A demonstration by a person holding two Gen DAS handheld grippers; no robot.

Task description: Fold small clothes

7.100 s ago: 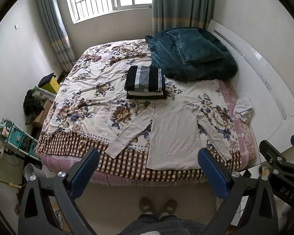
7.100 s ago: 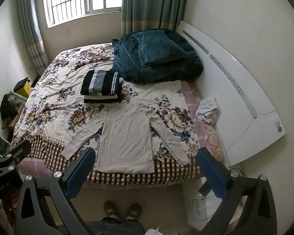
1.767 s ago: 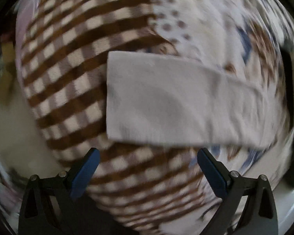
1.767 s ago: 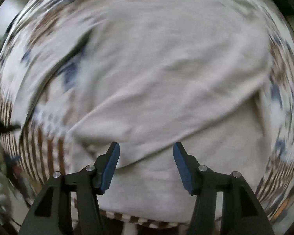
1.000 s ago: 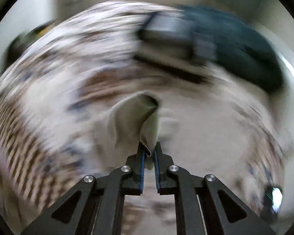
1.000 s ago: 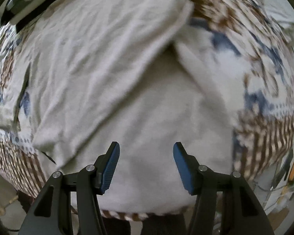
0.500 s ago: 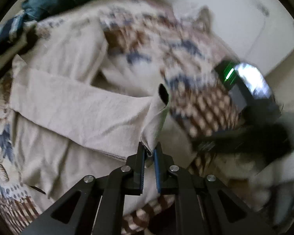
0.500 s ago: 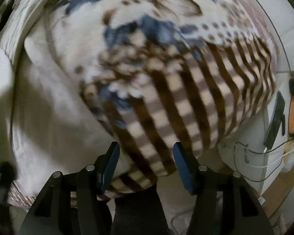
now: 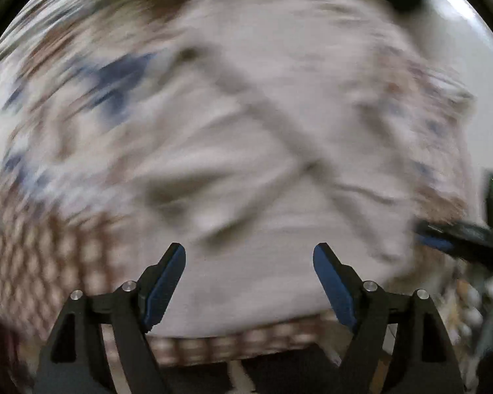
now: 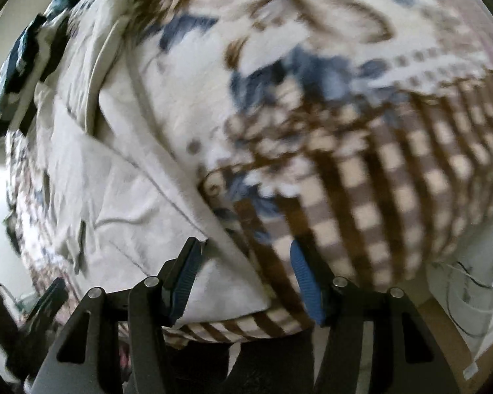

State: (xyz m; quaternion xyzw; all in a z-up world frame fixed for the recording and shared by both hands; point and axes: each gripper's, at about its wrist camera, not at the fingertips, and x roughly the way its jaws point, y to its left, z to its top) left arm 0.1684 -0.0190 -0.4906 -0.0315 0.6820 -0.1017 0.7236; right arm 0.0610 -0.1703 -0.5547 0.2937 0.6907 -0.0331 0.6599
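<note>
A beige long-sleeved top (image 9: 263, 170) lies on the bed with its sleeves folded across the body; this left wrist view is blurred. My left gripper (image 9: 248, 256) is open and empty, just above the top's lower hem. In the right wrist view the top (image 10: 115, 197) fills the left side. My right gripper (image 10: 243, 256) is open over the top's lower right corner at the bed's front edge, with nothing between its pads.
The floral and brown-checked blanket (image 10: 361, 164) covers the bed. Folded striped clothes (image 10: 19, 65) lie at the far left of the right wrist view. The other gripper (image 9: 460, 239) shows at the right edge of the left wrist view. Cables and floor (image 10: 470, 282) lie beyond the bed's corner.
My left gripper has let go of the sleeve and opened; the sleeve now lies across the top. My right gripper has shifted left onto the top's lower right corner.
</note>
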